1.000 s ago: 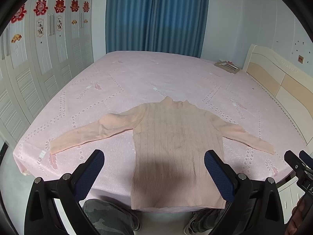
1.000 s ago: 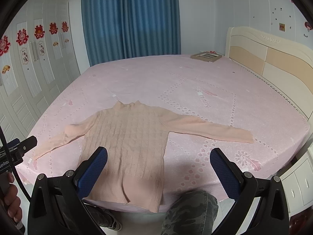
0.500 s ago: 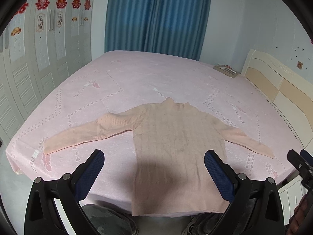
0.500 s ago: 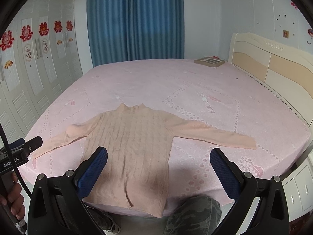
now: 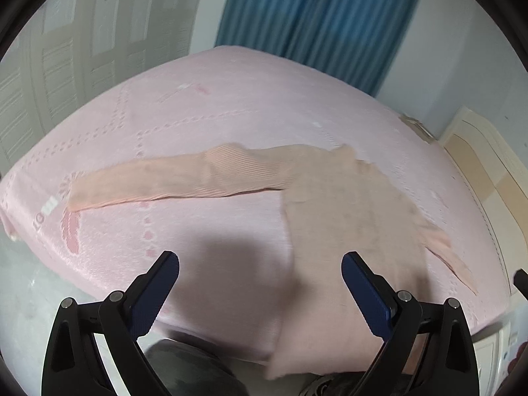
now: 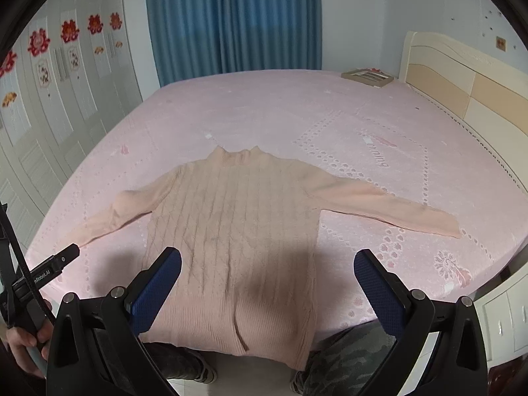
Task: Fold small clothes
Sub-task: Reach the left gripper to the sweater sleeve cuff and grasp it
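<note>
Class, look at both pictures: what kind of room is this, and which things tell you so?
Most likely a bedroom: a wide bed with a pink patterned cover, a cream padded headboard, and white panelled wardrobe doors.

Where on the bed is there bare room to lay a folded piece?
Free: the bed between the sweater collar and the curtain, and the stretch between its right sleeve and the headboard. Crowded: the near edge, where the hem overhangs.
</note>
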Demonstrator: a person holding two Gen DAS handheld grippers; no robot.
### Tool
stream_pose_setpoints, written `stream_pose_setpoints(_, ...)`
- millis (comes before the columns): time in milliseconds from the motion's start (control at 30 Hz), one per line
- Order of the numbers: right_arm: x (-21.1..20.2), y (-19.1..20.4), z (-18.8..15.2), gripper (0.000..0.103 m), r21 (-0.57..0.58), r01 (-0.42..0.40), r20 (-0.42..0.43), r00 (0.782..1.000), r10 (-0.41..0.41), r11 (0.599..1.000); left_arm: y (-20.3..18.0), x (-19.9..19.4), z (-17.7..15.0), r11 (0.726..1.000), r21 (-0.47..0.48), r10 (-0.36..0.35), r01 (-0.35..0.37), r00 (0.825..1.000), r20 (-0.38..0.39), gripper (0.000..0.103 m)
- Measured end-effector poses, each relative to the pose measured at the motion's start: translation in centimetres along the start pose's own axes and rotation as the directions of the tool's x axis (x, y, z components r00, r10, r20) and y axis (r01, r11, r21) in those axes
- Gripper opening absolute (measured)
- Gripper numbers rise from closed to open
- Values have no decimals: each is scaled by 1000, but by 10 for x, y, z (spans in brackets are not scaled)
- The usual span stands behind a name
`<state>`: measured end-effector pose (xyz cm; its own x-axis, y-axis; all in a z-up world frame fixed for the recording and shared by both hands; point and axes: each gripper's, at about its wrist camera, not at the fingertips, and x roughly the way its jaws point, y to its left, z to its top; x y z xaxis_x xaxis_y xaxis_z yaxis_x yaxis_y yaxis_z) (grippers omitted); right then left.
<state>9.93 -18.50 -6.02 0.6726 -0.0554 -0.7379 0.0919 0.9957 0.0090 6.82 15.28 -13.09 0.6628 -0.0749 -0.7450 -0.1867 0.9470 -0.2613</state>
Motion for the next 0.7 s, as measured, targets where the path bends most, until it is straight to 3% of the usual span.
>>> stream_pose_setpoints(233, 34, 30, 8, 102, -22, -9, -54, 999, 8, 1000, 64, 41, 6, 994, -111, 10, -16, 999, -53, 98)
stream_pose_setpoints(433, 63, 66, 11, 102, -52, -34, -101, 994, 29, 998, 112, 67, 8, 977, -215, -24, 8, 997, -72, 92)
stream_pose_setpoints(567, 80, 84, 6, 102, -98, -38, -130, 991, 25, 994, 146, 81, 9, 949, -313, -57, 40, 997, -44, 88)
stream_pose_setpoints(700, 100, 96, 0, 102, -139, -19, -168, 986, -5, 990, 184, 96, 12, 901, -429, -76, 63, 997, -14, 76)
